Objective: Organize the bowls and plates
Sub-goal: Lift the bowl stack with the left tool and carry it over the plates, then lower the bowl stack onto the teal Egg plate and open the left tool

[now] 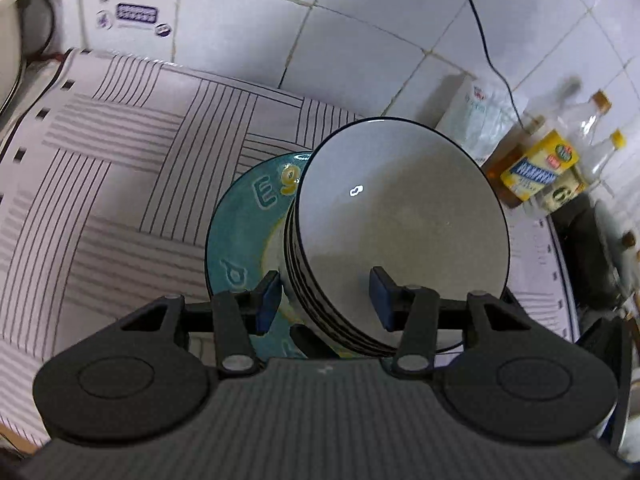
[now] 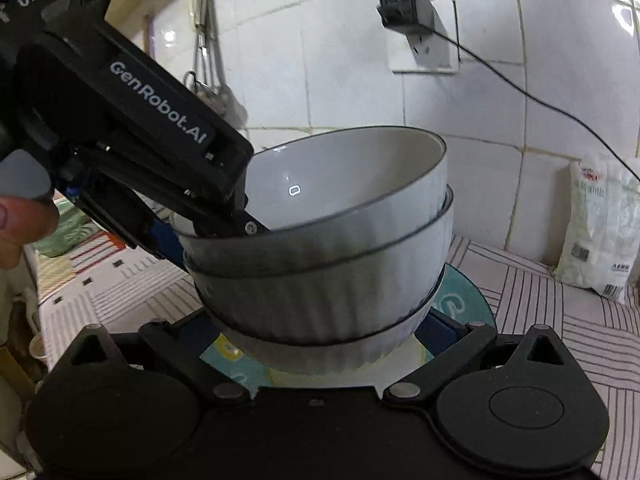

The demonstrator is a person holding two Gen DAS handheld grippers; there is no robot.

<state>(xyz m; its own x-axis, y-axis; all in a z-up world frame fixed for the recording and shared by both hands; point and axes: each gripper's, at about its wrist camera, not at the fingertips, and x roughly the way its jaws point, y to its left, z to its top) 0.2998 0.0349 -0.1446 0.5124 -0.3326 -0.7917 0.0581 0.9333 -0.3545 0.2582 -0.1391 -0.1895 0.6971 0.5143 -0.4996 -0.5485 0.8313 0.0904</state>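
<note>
The left gripper [image 1: 324,300] fingers pinch the bowl stack's [image 1: 400,220] near rim above the teal plate [image 1: 240,232]; the right gripper [image 2: 320,344] seemingly clasps the plate.

Dim indoor light, glare spots on glazed surfaces, blurred fisheye-bent edges

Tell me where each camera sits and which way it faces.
Left wrist: on the left gripper, looking steeply down at the stacked bowls on the teal plate; its own jaws straddle the stack's wall.
Right wrist: on the right gripper, looking across at the bowls' side toward the tiled wall; its own linkage, the left gripper and a person's finger show.
Shared: bowls, plate, striped cloth, white bag.
</note>
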